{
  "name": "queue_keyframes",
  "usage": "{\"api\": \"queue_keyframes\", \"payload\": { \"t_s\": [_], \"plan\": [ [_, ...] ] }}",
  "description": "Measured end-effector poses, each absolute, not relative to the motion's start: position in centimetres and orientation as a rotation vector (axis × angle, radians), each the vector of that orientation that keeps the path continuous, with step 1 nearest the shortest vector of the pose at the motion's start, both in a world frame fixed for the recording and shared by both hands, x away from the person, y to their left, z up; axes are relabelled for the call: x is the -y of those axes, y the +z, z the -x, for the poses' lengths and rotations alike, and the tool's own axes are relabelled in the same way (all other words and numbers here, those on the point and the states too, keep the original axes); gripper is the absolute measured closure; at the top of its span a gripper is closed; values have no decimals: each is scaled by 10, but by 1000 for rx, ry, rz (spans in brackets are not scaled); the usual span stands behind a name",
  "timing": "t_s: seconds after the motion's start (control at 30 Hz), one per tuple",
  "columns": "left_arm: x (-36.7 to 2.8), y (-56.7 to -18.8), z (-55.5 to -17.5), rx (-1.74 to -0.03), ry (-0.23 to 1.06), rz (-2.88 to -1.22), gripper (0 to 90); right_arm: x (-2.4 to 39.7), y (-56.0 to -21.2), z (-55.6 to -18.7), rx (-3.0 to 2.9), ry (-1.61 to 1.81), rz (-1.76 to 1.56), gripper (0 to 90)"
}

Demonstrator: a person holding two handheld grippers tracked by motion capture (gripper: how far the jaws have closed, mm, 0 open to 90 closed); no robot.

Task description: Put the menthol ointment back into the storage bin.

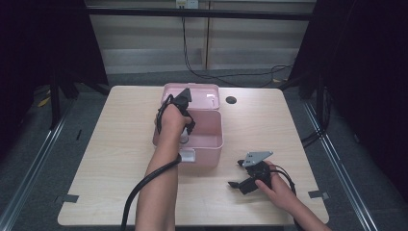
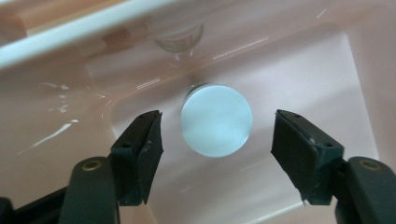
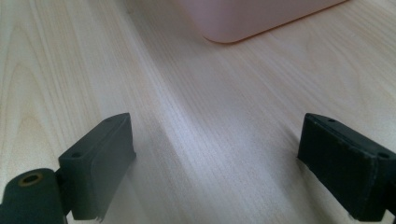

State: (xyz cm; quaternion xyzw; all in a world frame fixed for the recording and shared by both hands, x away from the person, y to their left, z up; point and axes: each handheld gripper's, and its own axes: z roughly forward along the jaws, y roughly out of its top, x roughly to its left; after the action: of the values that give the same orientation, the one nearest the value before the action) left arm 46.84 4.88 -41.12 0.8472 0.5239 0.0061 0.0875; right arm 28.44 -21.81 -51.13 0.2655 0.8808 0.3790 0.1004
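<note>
The left gripper (image 2: 217, 140) is held wide open around a pale round cap (image 2: 216, 120) inside the pink box (image 1: 211, 139); the right gripper (image 3: 217, 163) is spread wide over the tabletop (image 3: 224, 116) near its front edge.

The forearm hides part of the pink box (image 1: 211, 144).

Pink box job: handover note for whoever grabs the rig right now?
Left gripper: open, down inside the pink box, jaws either side of a pale round-topped object on the box floor, not touching it.
Right gripper: open, holding nothing, low over the table beside the box.
Done: box lid is open.
Left: probably either close on the round object and lift it out, or withdraw.
</note>
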Motion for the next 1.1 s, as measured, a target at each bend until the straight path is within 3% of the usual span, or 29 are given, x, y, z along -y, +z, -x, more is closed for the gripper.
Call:
{"api": "queue_keyframes", "payload": {
  "t_s": [0.6,1.1],
  "plan": [
    [-54,-397,-458,-1483,-6,-2560,237,218,-511,-284,-2603,1120,-784,100],
    [-62,-381,-447,-1437,-18,-2558,230,218,-511,-284,-2603,1120,-783,100]
  ]
}}
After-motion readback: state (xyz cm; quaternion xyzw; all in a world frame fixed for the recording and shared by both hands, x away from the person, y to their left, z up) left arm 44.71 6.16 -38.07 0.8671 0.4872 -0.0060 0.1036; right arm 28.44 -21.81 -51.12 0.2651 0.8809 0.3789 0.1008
